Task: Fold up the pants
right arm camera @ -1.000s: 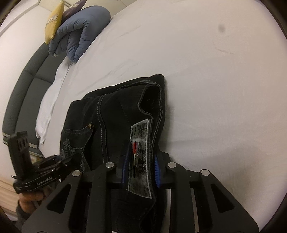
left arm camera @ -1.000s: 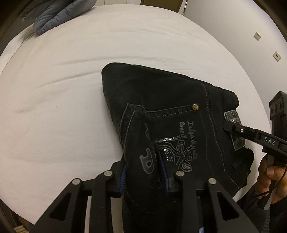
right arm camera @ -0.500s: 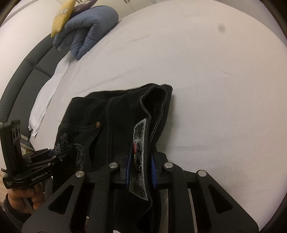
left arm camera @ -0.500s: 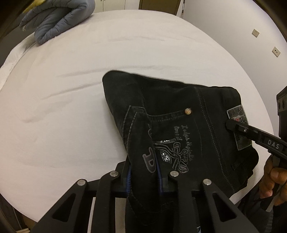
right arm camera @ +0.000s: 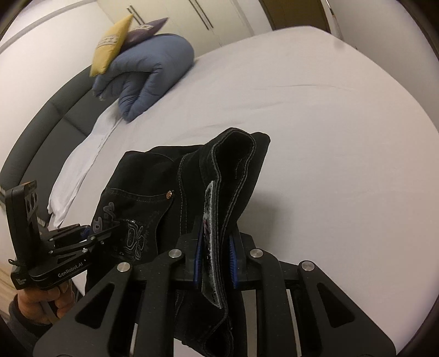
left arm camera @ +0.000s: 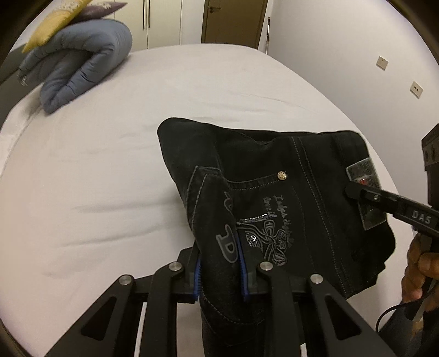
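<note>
Two grippers, left (left arm camera: 219, 270) and right (right arm camera: 215, 256), each have fingers clamped on the black pants' (left arm camera: 274, 192) waistband above the bed (left arm camera: 109, 164) — best lifted level, evenly, folds aligned.

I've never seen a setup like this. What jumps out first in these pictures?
A pair of black denim pants with silver embroidery dominates, bunched on the white bedsheet and pinched at two spots: the left claw grips the pocket fabric, the right claw the waistband at its grey patch. Far back on the bed lies a rolled blue quilt with a yellow cushion on top.
</note>
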The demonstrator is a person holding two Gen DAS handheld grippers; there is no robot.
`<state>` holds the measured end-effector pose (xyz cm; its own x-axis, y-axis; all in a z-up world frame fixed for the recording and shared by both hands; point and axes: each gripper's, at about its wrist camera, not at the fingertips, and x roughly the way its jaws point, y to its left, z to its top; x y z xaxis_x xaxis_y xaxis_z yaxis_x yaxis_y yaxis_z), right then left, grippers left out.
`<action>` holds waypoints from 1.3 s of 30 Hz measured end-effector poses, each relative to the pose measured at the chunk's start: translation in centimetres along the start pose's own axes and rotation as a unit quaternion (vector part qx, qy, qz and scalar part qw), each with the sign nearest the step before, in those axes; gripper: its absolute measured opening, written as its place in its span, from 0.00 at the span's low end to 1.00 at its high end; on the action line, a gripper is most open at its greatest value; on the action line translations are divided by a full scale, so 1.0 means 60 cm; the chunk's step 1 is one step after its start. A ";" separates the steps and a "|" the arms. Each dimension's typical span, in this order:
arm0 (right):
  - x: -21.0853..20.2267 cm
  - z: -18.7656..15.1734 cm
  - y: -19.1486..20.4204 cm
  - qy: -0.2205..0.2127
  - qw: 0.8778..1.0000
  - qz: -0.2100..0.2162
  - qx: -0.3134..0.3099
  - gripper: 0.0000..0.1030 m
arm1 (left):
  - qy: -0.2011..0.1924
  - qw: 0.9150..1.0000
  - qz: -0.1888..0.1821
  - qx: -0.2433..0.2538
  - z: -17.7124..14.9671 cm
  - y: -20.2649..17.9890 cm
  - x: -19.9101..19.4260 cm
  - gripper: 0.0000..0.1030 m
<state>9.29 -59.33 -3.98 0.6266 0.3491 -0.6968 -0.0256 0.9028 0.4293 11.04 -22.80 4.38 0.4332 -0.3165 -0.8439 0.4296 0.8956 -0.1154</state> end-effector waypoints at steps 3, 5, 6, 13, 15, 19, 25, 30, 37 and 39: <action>0.038 0.014 -0.057 0.024 0.999 -0.006 0.026 0.14 | 0.017 1.000 -0.004 0.003 0.004 -0.017 0.057 0.22; 0.071 0.005 -0.100 0.045 0.998 -0.020 0.039 0.15 | 0.033 0.999 -0.005 -0.005 -0.006 -0.019 0.099 0.26; 0.084 -0.002 -0.117 0.054 0.997 -0.026 0.046 0.19 | 0.034 0.999 -0.007 -0.012 -0.012 -0.018 0.110 0.31; 0.074 -0.032 -0.200 0.043 0.992 0.036 0.110 0.40 | 0.004 0.998 -0.026 -0.054 -0.037 0.001 0.097 0.48; 0.045 -0.025 -0.192 0.029 0.994 0.014 0.105 0.48 | -0.028 0.998 -0.020 -0.057 -0.043 -0.002 0.055 0.59; -0.068 -0.031 -0.145 -0.048 0.996 -0.040 0.063 0.52 | -0.150 0.986 0.062 -0.040 -0.060 -0.016 -0.072 1.00; -0.281 -0.068 0.004 -0.240 0.963 -0.118 -0.038 0.87 | -0.318 0.929 0.189 0.020 -0.118 -0.094 -0.277 1.00; -0.455 -0.132 0.121 -0.399 0.897 -0.161 -0.103 1.00 | -0.357 0.918 0.170 0.033 -0.153 -0.102 -0.400 1.00; -0.598 -0.182 0.203 -0.421 0.880 -0.165 -0.143 1.00 | -0.350 0.923 0.161 0.009 -0.182 -0.109 -0.489 1.00; -0.606 -0.185 0.216 -0.391 0.894 -0.170 -0.139 1.00 | -0.336 0.927 0.168 -0.004 -0.193 -0.116 -0.498 1.00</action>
<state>-22.48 -57.55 20.54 0.9849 -0.1419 -0.0988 0.1459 0.9887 0.0344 -14.06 -15.94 24.35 0.9384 -0.1403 -0.3157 0.1763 0.9804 0.0884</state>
